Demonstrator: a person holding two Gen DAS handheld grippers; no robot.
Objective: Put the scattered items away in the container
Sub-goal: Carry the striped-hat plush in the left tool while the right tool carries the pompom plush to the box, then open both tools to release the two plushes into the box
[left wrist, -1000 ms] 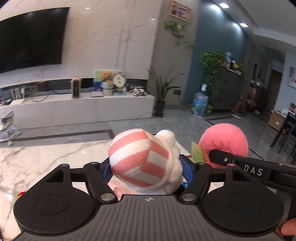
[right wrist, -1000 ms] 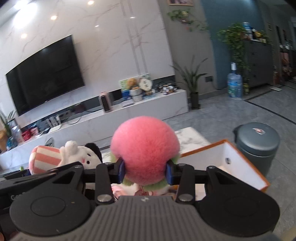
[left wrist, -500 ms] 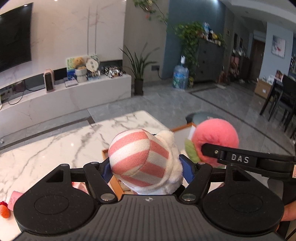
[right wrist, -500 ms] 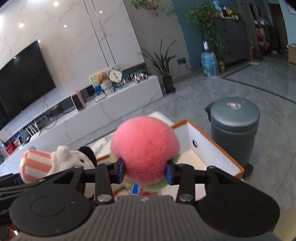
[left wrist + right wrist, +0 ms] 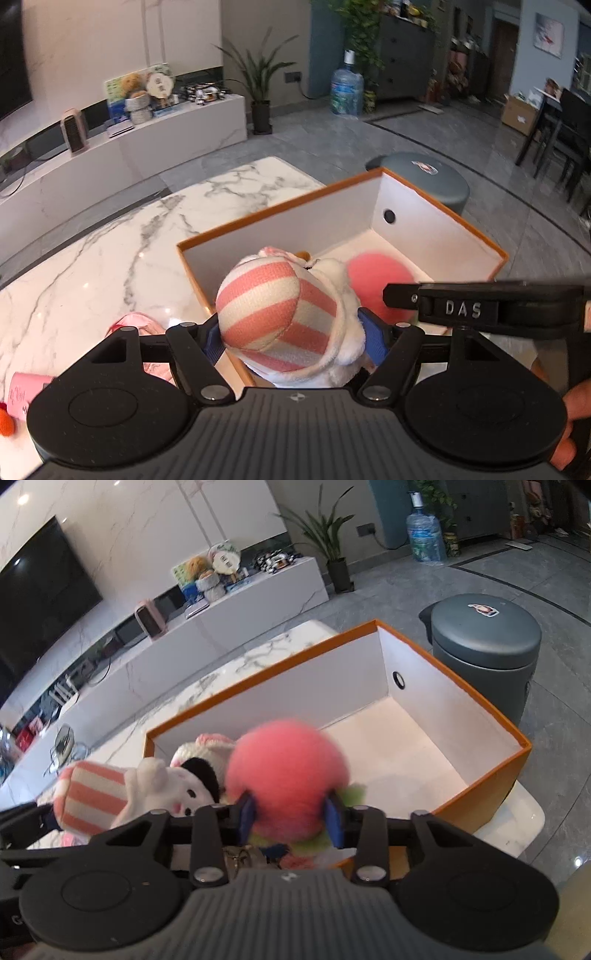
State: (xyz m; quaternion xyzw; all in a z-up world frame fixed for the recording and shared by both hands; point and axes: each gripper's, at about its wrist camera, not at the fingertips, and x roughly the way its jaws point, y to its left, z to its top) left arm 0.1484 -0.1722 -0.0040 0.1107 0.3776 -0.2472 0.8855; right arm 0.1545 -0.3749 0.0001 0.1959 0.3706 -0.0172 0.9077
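Claws both grip toys above the orange-rimmed white cardboard box at the marble worktop's far corner: left claw pinches a pink-striped plush doll, right claw a fluffy pink ball.

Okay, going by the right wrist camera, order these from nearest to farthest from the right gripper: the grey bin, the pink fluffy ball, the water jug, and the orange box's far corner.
1. Pink fluffy ball: held in the right gripper.
2. Orange box, far corner: ahead, on the marble table.
3. Grey bin: on the floor, beyond the box to the right.
4. Water jug: far back by the blue wall.
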